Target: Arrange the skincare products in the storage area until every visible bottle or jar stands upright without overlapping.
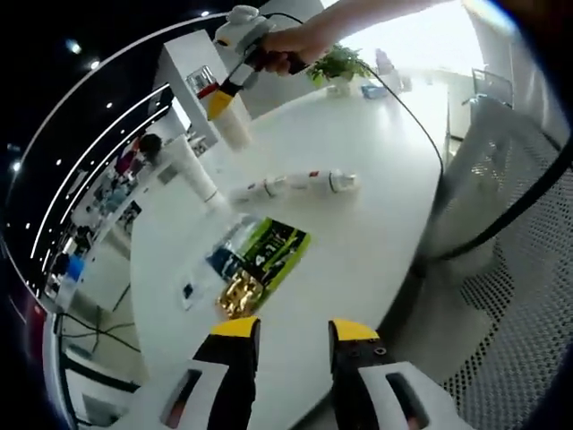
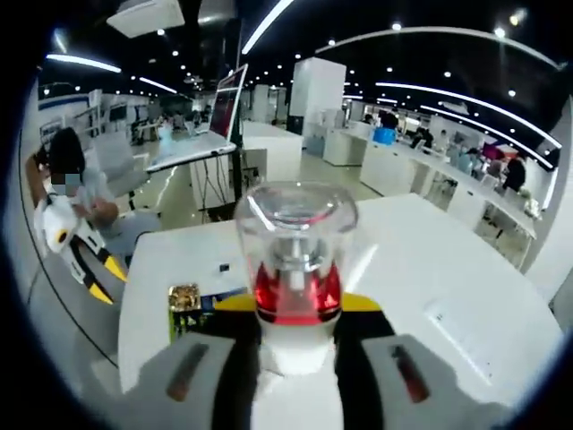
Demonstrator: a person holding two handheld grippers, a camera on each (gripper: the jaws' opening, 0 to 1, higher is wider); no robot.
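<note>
L gripper [image 1: 294,333] hangs over the near edge of the white desk [image 1: 376,233], fingers apart w/ nothing between them. Just ahead of it on the desk lie a flat green-and-black packet [image 1: 273,249] and a small gold item [image 1: 235,293] beside it. Further in, a slim white bottle [image 1: 300,184] lies on its side; a white tube [image 1: 195,170] stands upright near it. R gripper [image 2: 295,309] is clenched on a white pump bottle [image 2: 295,269] w/ clear cap and red collar; in the left gripper view that bottle [image 1: 231,121] is held roughly upright at the far side of the desk, apart from the lying one; can't tell if its base touches the desk. A hand [image 1: 291,45] holds that gripper. Potted plant [image 1: 340,64] sits at the desk's far edge.
</note>
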